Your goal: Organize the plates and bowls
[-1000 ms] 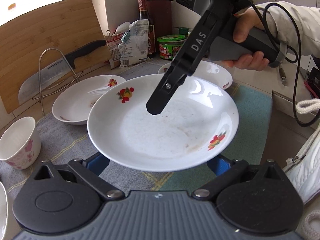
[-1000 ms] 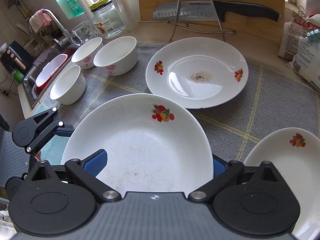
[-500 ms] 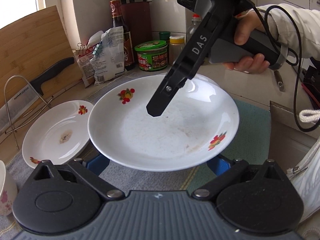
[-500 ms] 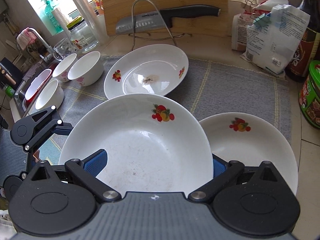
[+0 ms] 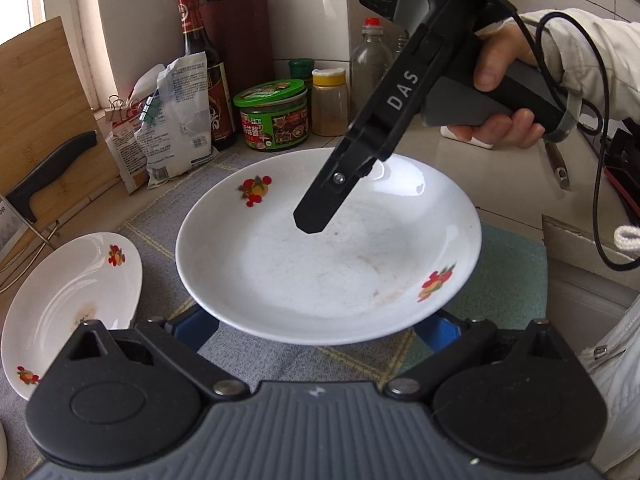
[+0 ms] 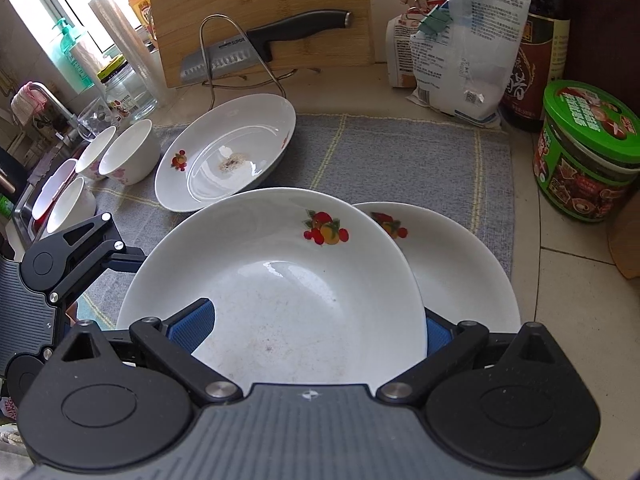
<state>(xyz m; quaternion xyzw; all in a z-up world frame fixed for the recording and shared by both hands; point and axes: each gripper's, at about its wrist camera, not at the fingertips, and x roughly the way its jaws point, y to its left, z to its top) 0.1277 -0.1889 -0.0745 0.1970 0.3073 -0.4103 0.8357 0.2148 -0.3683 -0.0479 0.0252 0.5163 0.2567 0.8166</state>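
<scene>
- Both tools have swung the fruit-print plate (image 6: 280, 304) rightward; it now hangs over the second plate (image 6: 464, 276) on the worktop mat (image 6: 400, 160).
- Right tool (image 6: 316, 326) pinches its rim; left tool (image 5: 316, 326) spread beneath.
- Risk: tilting slides it off, chipping both.

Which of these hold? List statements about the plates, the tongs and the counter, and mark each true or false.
1. The held plate carries a fruit print. True.
2. The plate by the rack is spotless. False: a brown stain marks its middle.
3. The green-lidded jar stands on the grey mat. False: it stands on the counter beside the mat.
4. A knife sits in front of the wooden board. True.
5. The right tongs hang empty. False: they grip the held plate.
</scene>
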